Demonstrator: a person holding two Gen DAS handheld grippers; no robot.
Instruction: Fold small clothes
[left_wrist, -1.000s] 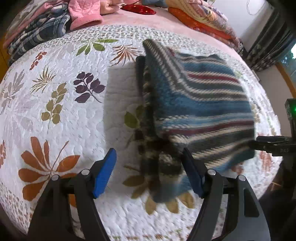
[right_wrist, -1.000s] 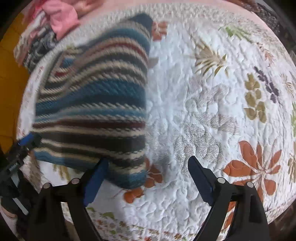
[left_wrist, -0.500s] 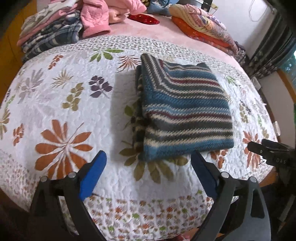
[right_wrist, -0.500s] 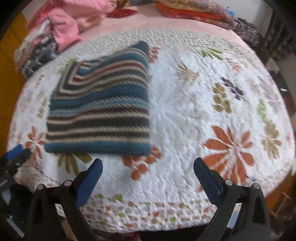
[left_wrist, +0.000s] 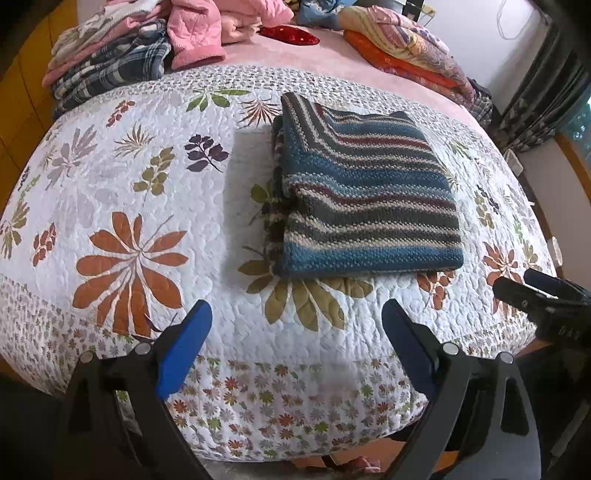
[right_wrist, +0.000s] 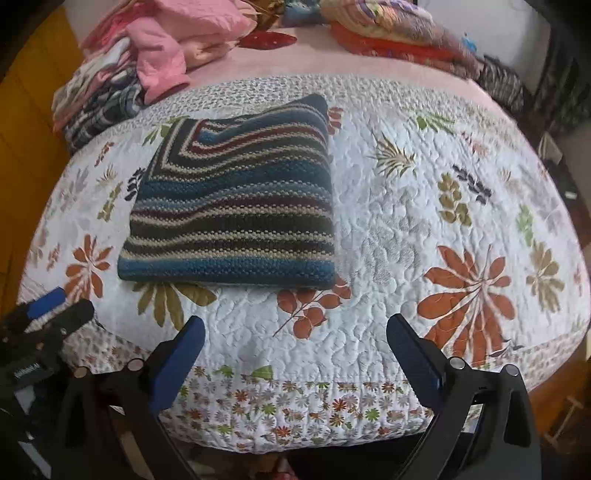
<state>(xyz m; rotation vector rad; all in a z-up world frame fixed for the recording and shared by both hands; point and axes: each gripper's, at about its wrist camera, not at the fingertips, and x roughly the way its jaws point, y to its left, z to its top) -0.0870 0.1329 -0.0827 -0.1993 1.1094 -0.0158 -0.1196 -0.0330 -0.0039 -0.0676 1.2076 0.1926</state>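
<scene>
A striped knit sweater (left_wrist: 365, 192) in blue, cream, dark red and black lies folded into a flat rectangle on the floral quilt (left_wrist: 129, 192). In the right wrist view the same sweater (right_wrist: 232, 210) sits left of centre. My left gripper (left_wrist: 295, 314) hangs open over the quilt's near edge, well short of the sweater, with nothing between its blue pads. My right gripper (right_wrist: 295, 332) is open too, held back from the sweater's near right corner. Each gripper shows at the edge of the other's view: the right one (left_wrist: 539, 291) and the left one (right_wrist: 51, 306).
Unfolded clothes are heaped at the far left: a pink padded garment (left_wrist: 199, 33) and plaid pieces (left_wrist: 107, 70). Folded bedding in orange and patterned fabric (left_wrist: 402, 48) lies at the far right. A dark curtain (left_wrist: 543, 96) hangs right. The bed edge (left_wrist: 277, 406) drops away just below the grippers.
Both grippers let go of the sweater and drew back toward the bed's near edge. The sweater, lifted and blurred a second ago, now lies flat and still.
</scene>
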